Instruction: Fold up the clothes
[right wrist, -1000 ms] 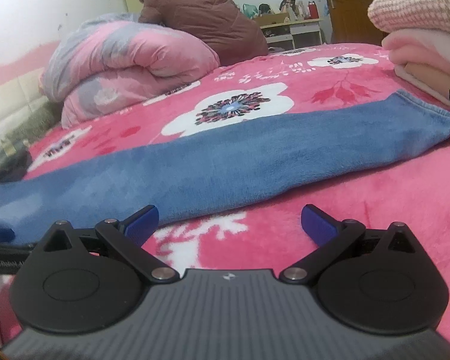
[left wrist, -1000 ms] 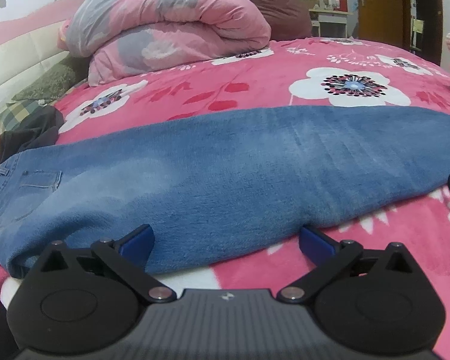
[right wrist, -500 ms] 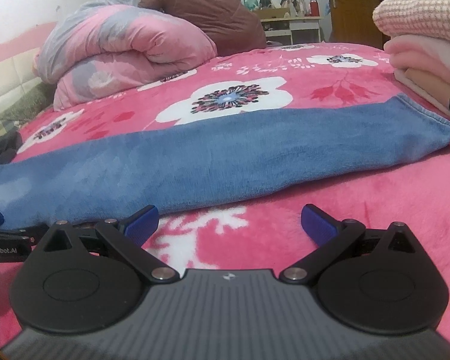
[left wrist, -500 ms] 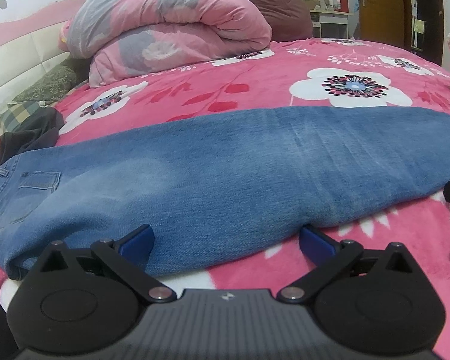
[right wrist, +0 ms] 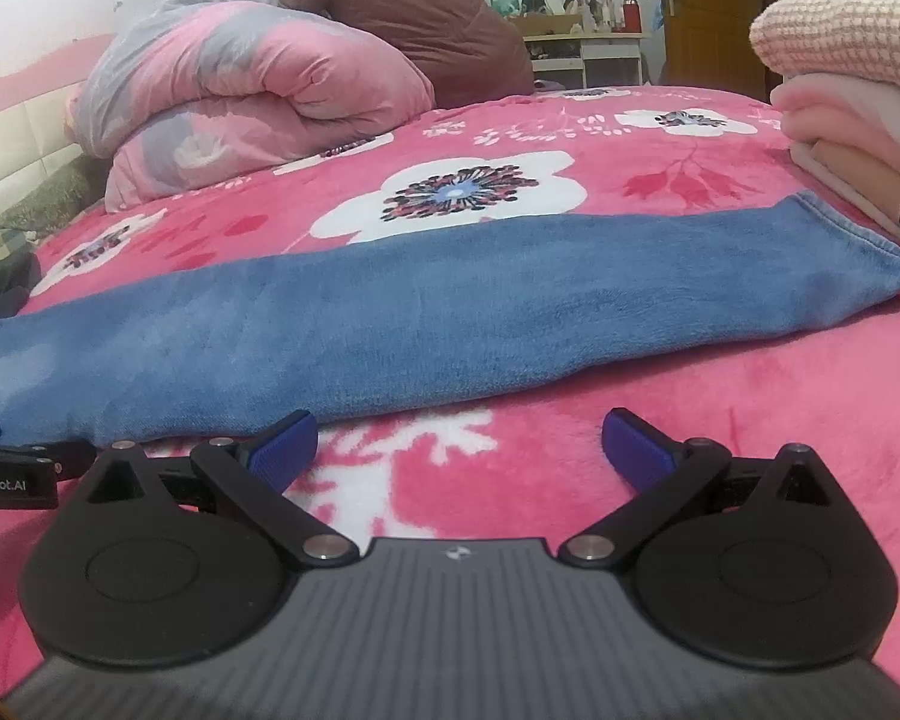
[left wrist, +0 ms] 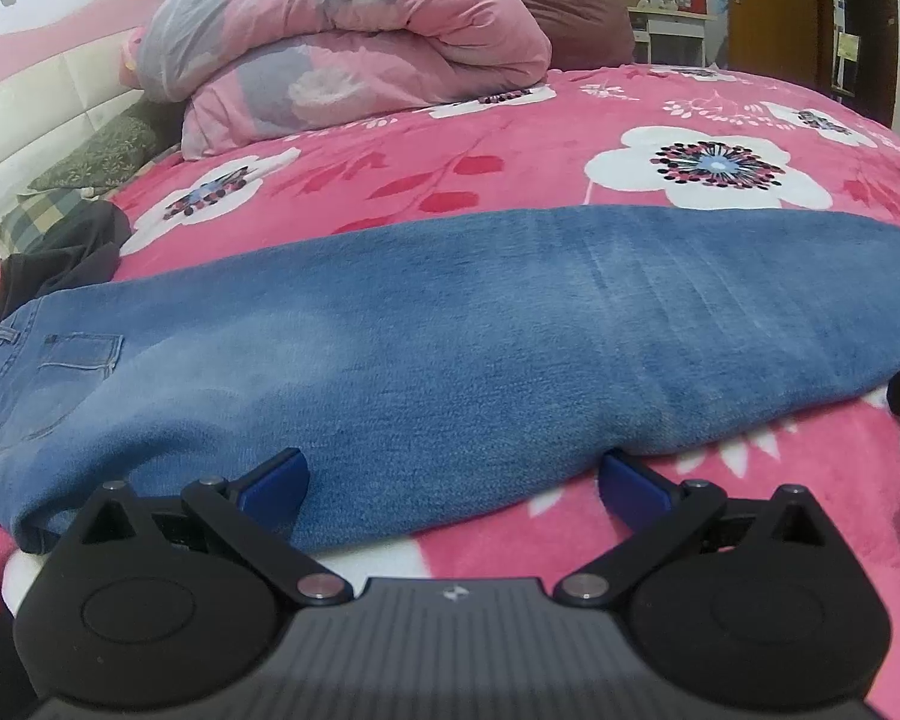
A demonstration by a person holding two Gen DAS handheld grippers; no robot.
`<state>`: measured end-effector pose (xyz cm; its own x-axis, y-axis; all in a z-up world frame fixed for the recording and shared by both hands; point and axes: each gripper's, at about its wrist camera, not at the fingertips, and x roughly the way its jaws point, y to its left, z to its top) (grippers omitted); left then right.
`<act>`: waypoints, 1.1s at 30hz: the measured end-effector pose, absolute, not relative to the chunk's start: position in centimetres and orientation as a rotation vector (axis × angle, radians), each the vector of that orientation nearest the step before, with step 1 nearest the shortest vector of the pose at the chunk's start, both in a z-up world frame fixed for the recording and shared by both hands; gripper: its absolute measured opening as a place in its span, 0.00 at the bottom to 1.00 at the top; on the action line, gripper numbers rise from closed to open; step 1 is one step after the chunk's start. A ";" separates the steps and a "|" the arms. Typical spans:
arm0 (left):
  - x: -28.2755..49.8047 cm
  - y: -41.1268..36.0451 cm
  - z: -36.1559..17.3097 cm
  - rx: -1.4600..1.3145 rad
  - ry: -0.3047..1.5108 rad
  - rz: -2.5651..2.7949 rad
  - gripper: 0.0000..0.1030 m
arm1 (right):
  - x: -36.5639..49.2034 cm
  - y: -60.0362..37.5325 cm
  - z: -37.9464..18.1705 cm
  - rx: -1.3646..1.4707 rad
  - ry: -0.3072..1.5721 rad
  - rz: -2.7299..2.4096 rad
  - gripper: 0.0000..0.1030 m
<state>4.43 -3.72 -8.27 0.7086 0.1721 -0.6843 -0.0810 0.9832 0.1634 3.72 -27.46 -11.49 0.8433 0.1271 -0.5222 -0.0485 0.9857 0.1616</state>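
On the pink flower bed (left wrist: 510, 138) lies one pair of jeans (left wrist: 450, 348), folded long, one leg on top of the other. It runs flat across the bed in front of me, with the waist and pocket on my left and the leg ends (right wrist: 858, 252) on my right.

I hold two tongs. My left tongs (left wrist: 453, 477) are spread wide, and the near edge of the jeans sits right between the blue tips. My right tongs (right wrist: 459, 447) are spread wide too. They hold nothing, and their left tip is just beside the jeans edge.

A second ago my right tongs sat farther back. Now they have come in closer and lower, and the jeans edge is nearer to them. My left tongs have hardly moved. So I think I am getting ready to pinch the near edge with both tongs. The next fold is not started yet.

I count one rolled pink and grey blanket (left wrist: 342, 42) at the head of the bed. I count one pile of folded clothes (right wrist: 852, 90) on the right.
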 end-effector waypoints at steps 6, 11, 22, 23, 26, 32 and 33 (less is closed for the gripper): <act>4.5 -3.7 -8.2 0.124 0.777 0.144 1.00 | 3.8 -27.4 -11.5 0.138 0.560 0.090 0.99; 4.5 -3.8 -8.1 0.122 0.784 0.149 1.00 | 3.8 -27.3 -11.5 0.131 0.561 0.087 0.99; 4.4 -3.9 -8.2 0.121 0.784 0.156 1.00 | 3.8 -27.2 -11.4 0.127 0.561 0.085 0.99; 4.4 -3.9 -8.2 0.121 0.784 0.156 1.00 | 3.8 -27.2 -11.4 0.126 0.561 0.085 0.99; 4.4 -3.8 -8.2 0.120 0.784 0.157 1.00 | 3.9 -27.2 -11.4 0.127 0.561 0.085 0.99; 4.5 -3.8 -8.2 0.120 0.785 0.156 1.00 | 3.8 -27.2 -11.4 0.126 0.561 0.084 0.99; 4.5 -3.8 -8.2 0.120 0.785 0.156 1.00 | 3.8 -27.2 -11.4 0.126 0.561 0.084 0.99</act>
<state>4.47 -3.82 -8.21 0.6965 0.1841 -0.6935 -0.0948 0.9817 0.1654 3.84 -27.20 -11.43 0.8437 0.1141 -0.5245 -0.0455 0.9888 0.1420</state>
